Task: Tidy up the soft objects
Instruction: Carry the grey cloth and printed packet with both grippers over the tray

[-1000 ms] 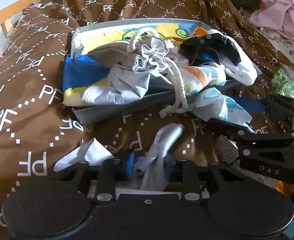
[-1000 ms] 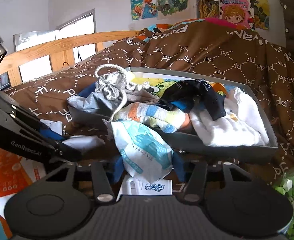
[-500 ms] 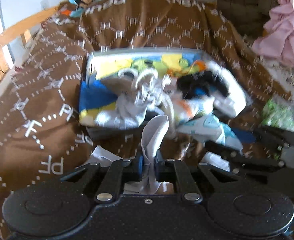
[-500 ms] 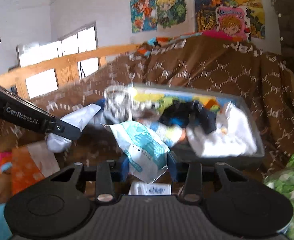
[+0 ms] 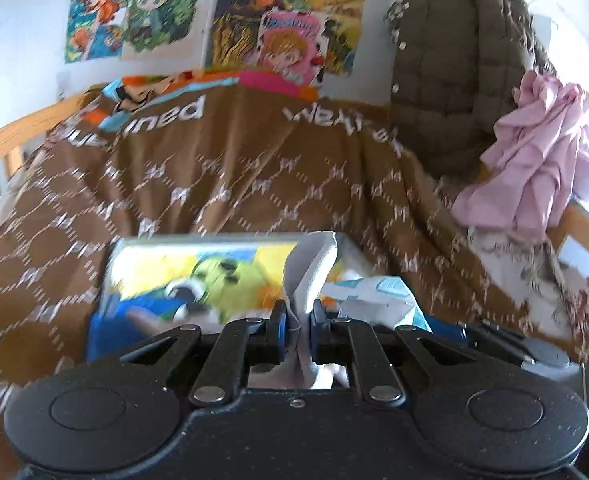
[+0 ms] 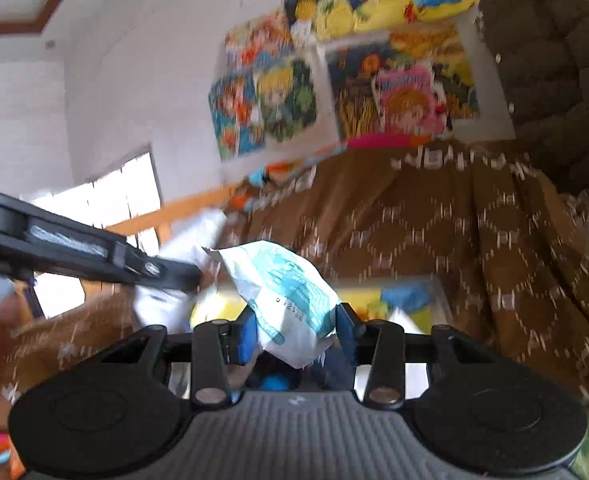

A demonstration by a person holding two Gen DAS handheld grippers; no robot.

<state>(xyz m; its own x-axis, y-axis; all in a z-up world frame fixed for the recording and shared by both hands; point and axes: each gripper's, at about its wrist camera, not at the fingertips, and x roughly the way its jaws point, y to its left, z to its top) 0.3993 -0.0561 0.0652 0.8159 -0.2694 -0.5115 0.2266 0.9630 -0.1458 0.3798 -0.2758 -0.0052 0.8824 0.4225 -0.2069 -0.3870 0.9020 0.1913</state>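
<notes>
Left wrist view: grey cloth (image 5: 308,276) pinched in left gripper (image 5: 296,326), pads nearly pressed together on it, cloth standing up between the fingers.
Right wrist view: white-teal packet (image 6: 290,300) between the pads of right gripper (image 6: 296,330), jaws part-spread around its bulk and gripping it.
Change, left: 1 second ago the jaws stood wider around the cloth low over the quilt; now clamped on it, and the view has tilted up from the tray to the wall posters.
Change, right: jaws closed slightly on the packet, same item in them throughout; view also tilted up toward wall and window.
Meaning: both soft items look lifted clear of the quilt (image 5: 222,184); judged as the carry step, with placing not yet done.
Cloth vs tool: held at its lower part, free end flopping forward above the tray (image 5: 198,240).
Packet vs tool: bulges up and forward out of the jaws, lower end tucked behind the pads.
Grippers: left gripper's arm crosses the left side of the right view, white fabric at its tip just beside the packet.
Tray: on the quilt, ahead of and below both grippers; cartoon-print fabric (image 5: 198,276) inside.
Surroundings: posters (image 6: 334,92) on wall, pink garment (image 5: 542,160) at right.
Blur: heavy in both views, tray contents unclear.
</notes>
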